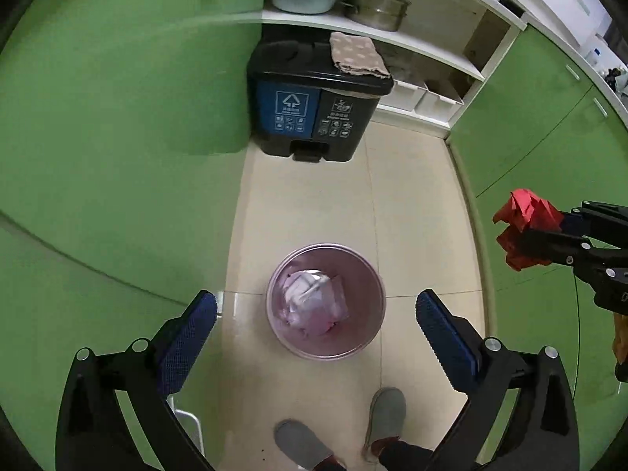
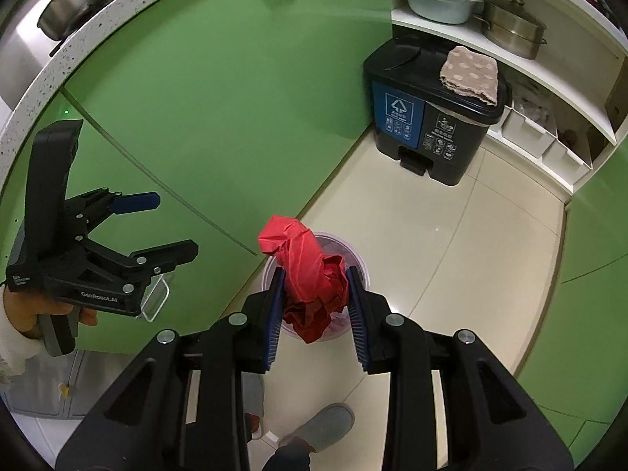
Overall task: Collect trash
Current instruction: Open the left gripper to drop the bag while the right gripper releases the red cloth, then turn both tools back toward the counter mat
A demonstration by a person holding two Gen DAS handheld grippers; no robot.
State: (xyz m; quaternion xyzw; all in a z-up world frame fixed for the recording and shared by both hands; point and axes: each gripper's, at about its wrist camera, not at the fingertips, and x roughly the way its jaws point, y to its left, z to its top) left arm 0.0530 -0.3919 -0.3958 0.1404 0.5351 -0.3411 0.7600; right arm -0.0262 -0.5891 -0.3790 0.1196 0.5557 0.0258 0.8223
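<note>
Green cabinets walled the narrow floor on either side of the small pink waste bin, which I take as my landmark. Beyond the bin, against the white shelves, stood a black two-part pedal bin with a spotted cloth on its lid. Directly over the pink bin the left tongs stood spread wide with nothing between them; a pale crumpled wad lay inside it. Just to the bin's right side the right tongs pinched a crumpled red paper. Grey slippers stood just short of the bin.
</note>
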